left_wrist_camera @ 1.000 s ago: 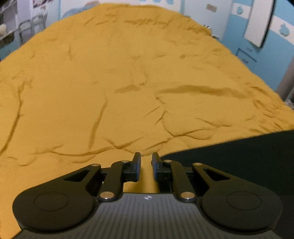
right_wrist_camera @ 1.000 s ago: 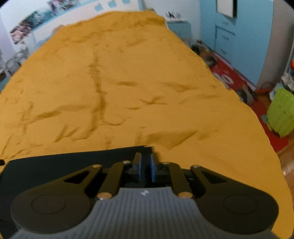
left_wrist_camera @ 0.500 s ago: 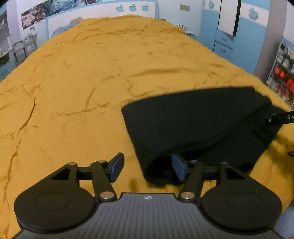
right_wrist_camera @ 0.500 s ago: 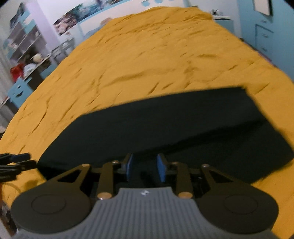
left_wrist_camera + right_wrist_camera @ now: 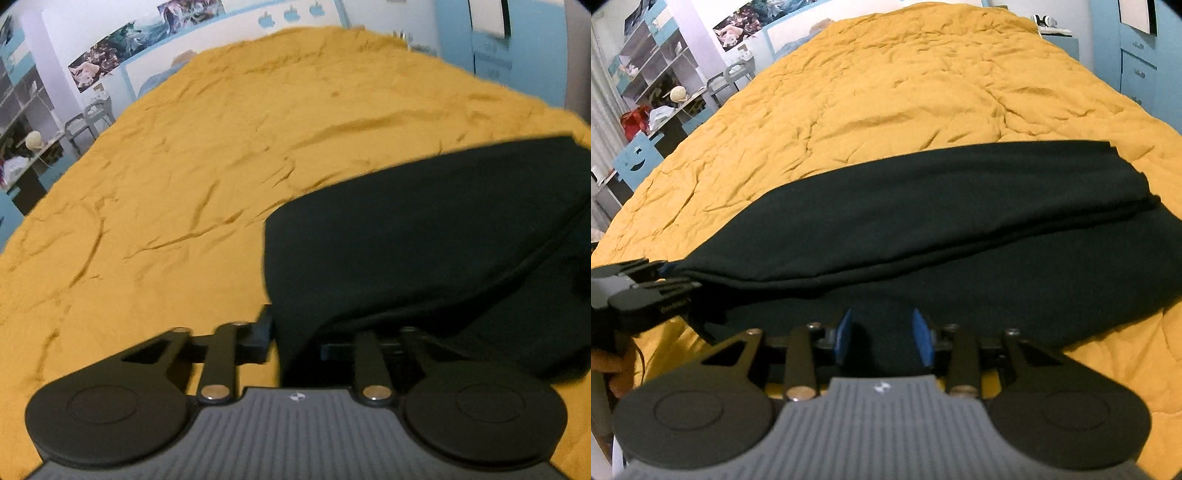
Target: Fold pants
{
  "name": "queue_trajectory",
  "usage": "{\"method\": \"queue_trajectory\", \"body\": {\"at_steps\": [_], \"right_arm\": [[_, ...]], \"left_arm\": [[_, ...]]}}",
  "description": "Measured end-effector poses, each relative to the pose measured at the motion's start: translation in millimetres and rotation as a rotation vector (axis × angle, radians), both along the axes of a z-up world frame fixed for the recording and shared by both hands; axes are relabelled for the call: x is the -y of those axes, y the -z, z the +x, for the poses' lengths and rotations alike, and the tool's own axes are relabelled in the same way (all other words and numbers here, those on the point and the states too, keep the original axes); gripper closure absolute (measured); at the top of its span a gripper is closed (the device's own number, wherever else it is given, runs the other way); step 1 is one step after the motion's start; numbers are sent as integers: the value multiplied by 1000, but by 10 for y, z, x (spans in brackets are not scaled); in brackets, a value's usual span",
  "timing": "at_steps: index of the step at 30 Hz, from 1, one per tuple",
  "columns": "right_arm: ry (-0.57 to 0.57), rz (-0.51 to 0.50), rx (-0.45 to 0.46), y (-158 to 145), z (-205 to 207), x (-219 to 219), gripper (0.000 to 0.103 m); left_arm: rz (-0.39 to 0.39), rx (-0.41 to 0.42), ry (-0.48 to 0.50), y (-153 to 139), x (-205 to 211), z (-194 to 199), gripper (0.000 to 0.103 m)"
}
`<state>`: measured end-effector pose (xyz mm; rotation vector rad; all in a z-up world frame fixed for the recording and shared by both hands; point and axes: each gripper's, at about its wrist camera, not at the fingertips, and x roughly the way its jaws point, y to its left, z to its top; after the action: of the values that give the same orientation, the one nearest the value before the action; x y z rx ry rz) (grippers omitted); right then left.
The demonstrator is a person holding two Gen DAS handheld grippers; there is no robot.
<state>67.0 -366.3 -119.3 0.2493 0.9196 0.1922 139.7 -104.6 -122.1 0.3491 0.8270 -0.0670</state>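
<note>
The black pants [image 5: 923, 218] lie folded across the near part of a yellow bedspread [image 5: 905, 85], several layers stacked. In the left wrist view the pants [image 5: 424, 236] fill the right side. My left gripper [image 5: 295, 332] is open, its left finger [image 5: 258, 332] showing and its right finger hidden under the cloth's near left corner. My right gripper [image 5: 882, 332] is open, its blue pads [image 5: 844, 332] on either side of a hump of black cloth at the near edge. The left gripper also shows at the left of the right wrist view [image 5: 646, 288].
The yellow bedspread [image 5: 184, 184] stretches far ahead and to the left. Shelves and a chair [image 5: 735, 74] stand beyond the bed's left side, blue cabinets [image 5: 1137, 66] on the right. The bed's right edge is near the pants.
Both grippers went from shut to open and pulled back toward me. The pants' top layer now lies folded flat on the bed. The right gripper's jaws opened wider in the last half second.
</note>
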Motion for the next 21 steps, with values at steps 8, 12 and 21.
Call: {"method": "queue_trajectory", "body": {"at_steps": [8, 12, 21], "right_arm": [[10, 23, -21, 57, 105, 77, 70], [8, 24, -21, 71, 123, 85, 70], [-10, 27, -23, -89, 125, 101, 70]], "left_arm": [[-93, -140, -10, -184, -364, -247, 79], [-163, -177, -28, -220, -501, -320, 79], [-276, -198, -82, -382, -849, -526, 93]]}}
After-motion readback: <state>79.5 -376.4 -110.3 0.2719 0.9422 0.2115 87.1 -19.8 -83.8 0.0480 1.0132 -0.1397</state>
